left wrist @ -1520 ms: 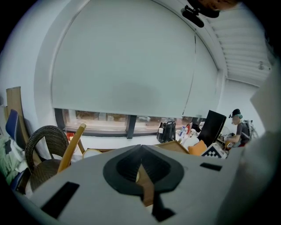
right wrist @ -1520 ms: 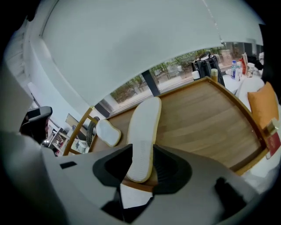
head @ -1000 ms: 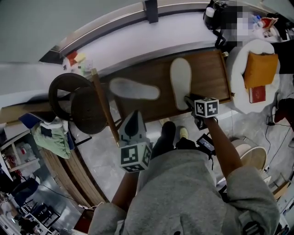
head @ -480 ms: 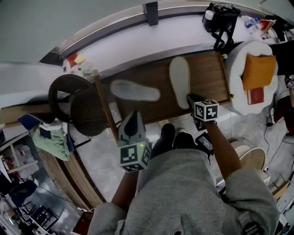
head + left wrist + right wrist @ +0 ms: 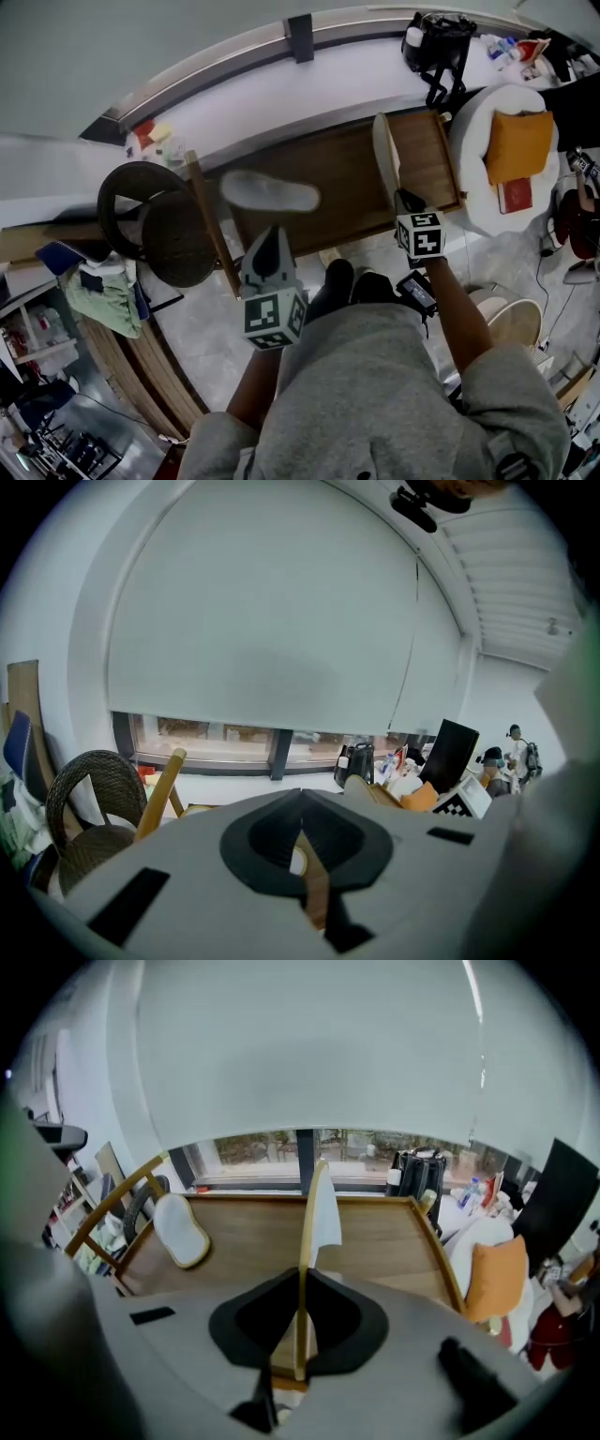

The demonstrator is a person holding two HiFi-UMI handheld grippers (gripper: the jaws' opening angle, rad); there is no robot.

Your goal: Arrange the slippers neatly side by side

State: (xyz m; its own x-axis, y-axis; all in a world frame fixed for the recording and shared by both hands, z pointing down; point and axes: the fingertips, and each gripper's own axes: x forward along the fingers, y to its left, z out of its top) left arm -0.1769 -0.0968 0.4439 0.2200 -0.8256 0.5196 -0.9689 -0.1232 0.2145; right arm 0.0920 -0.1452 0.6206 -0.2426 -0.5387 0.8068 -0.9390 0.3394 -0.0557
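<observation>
Two white slippers belong to a low wooden platform (image 5: pixel 337 178). The left slipper (image 5: pixel 269 191) lies flat on it, sole side up, also seen as the left slipper (image 5: pixel 181 1229) in the right gripper view. The right slipper (image 5: pixel 382 150) is lifted and turned on its edge. My right gripper (image 5: pixel 401 200) has just been closing and is shut on the heel end of this slipper (image 5: pixel 314 1208), which stands thin between the jaws (image 5: pixel 302 1274). My left gripper (image 5: pixel 272 246) hovers in front of the platform's near edge, shut and empty (image 5: pixel 300 799).
A dark wicker chair (image 5: pixel 155 220) and a slanted wooden post (image 5: pixel 208 225) stand left of the platform. At the right is a round white seat (image 5: pixel 478 169) with an orange cushion (image 5: pixel 520 141). A black bag (image 5: pixel 436 42) sits on the window ledge behind.
The right gripper's jaws closed on the right slipper, then rose with it, tipping the slipper from flat onto its edge. The left gripper and left slipper stayed put.
</observation>
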